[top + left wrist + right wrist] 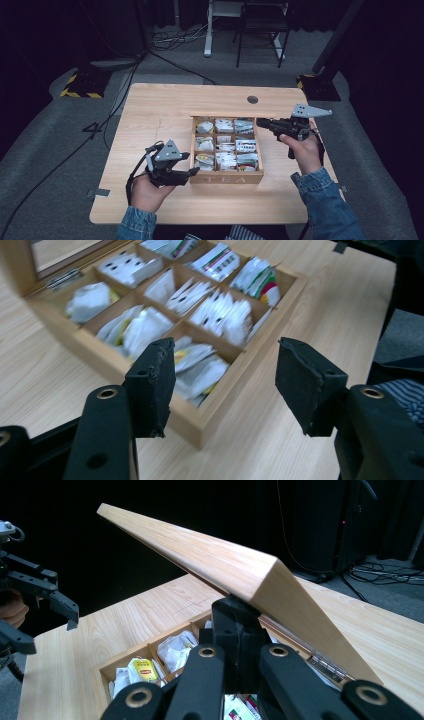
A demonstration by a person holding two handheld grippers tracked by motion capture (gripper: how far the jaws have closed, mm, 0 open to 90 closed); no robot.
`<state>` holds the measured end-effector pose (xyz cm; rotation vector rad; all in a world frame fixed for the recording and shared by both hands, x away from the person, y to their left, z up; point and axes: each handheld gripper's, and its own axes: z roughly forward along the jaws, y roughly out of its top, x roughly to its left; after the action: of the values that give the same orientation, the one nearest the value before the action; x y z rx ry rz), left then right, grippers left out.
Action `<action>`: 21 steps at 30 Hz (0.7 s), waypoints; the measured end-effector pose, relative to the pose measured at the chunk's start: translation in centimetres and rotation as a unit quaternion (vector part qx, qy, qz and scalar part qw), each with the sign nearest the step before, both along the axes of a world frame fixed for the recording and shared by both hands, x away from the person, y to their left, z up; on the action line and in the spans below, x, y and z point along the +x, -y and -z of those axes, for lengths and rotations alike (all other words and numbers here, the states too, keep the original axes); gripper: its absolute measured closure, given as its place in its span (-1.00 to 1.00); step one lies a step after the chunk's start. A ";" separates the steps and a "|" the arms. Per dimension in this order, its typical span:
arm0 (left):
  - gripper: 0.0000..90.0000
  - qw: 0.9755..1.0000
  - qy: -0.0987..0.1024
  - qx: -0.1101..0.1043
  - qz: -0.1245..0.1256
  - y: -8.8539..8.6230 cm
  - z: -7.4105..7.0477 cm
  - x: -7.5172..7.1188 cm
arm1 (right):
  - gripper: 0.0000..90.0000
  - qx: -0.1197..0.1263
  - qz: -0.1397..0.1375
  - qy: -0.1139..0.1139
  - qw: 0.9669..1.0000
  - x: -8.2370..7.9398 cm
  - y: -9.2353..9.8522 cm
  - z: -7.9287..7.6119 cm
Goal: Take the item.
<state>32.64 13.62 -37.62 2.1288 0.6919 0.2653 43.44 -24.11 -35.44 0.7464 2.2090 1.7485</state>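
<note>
From above, I am working at a wooden table (pixel 150 107) on which the tea box (pixel 227 178) is sitting in the middle, its compartments stocked with tea bags (pixel 226 161). My left gripper (pixel 192 172) is hovering just beside the box's near left corner, and my right gripper (pixel 261 121) is reaching in at the far right corner. Along my left gripper (pixel 225 385), I am seeing the jaws standing well apart with nothing between them, the nearest compartment of bags lying beyond them. Along my right gripper (pixel 239 630), I am seeing the jaws shut, pressing up under the raised lid (pixel 215 560) and propping it open. I judge the picking step is in hand: next, the left jaws are needing to descend over one bag and close.
</note>
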 end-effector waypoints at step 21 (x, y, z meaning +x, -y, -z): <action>-0.14 0.998 -0.023 0.014 0.062 9.5 0.7 3.3 | 1.00 0.001 -0.003 -0.003 1.000 0.1 0.1 -0.1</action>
<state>35.90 4.12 -38.27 2.2003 0.5822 0.1598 43.57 -24.18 -35.37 0.7459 2.2165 1.7533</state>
